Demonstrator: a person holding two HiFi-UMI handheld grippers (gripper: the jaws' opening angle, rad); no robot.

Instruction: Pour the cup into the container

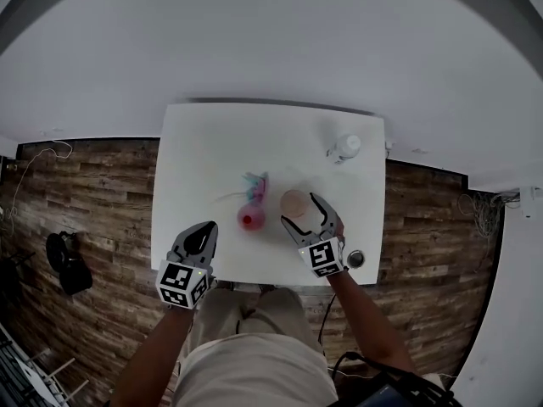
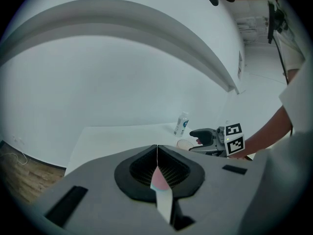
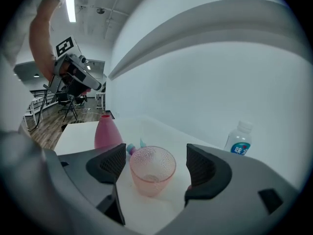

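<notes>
Your right tongs (image 3: 156,166) stand wide around the pink cup (image 3: 147,179) on the tabletop (image 1: 204,142), not touching; your left tongs (image 2: 156,155) are closed, empty. Close off-centre (the walls look slick) and it could tip toward the pink container (image 3: 107,131).

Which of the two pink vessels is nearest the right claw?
The clear dimpled cup, wide-mouthed, standing between the jaws of the open right claw. The opaque narrow-necked vase stands apart, farther left.

Coloured items (image 3: 130,148) half hidden behind cup (image 3: 151,173); identity unclear.
</notes>
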